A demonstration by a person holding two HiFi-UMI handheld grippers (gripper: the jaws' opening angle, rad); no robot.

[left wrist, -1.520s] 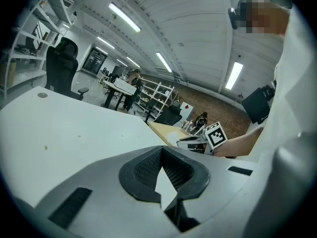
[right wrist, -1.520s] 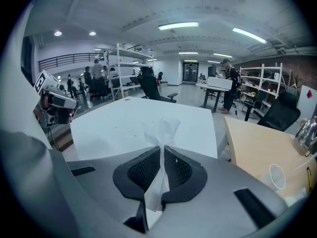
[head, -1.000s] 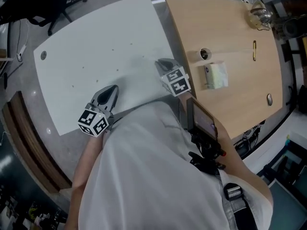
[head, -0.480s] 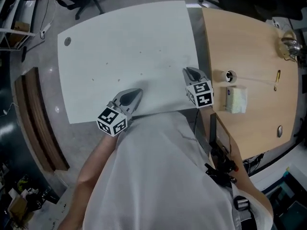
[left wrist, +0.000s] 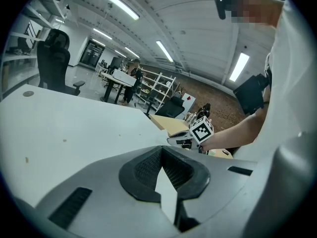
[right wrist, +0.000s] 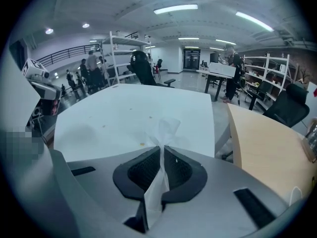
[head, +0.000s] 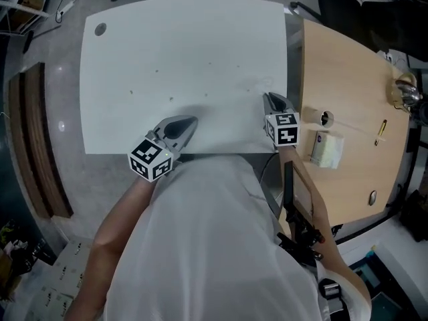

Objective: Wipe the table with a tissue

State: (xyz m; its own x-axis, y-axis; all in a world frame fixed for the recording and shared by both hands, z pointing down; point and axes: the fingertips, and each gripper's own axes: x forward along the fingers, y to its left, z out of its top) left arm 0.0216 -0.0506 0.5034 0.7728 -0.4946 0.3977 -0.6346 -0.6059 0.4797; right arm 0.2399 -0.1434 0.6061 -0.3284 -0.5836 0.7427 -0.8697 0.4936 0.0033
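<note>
Open-plan office: shelving, desks and swivel chairs in the background, strip lights overhead.

White table (head: pixel 187 45) fills the head view. Wooden table (head: pixel 348 79) butts against it at 3 o'clock. The person stands at the white table's 6 o'clock edge.

Left gripper (head: pixel 190 120): over the near edge at about 6 o'clock, jaws together at the tips. Nothing identifiable is held between them.

Right gripper (head: pixel 271 99): over the white table's 4 o'clock corner, jaws clamped on the tissue (right wrist: pixel 159 172). A small crumpled tuft sticks out past the tips, above the tabletop. Cannot tell whether it touches.

Tissue pack (head: pixel 326 149): on the wooden table, at 3 o'clock from the right gripper.

Brown specks (head: pixel 171 99): scattered over the white top, toward 9–10 o'clock from the right gripper.

Judgement: tissue fetched and in position, wiping apparently not yet begun. Next move calls for lowering the tuft flat onto the top and sweeping toward the specks. So little tissue protrudes that the jaw tips risk scraping.
</note>
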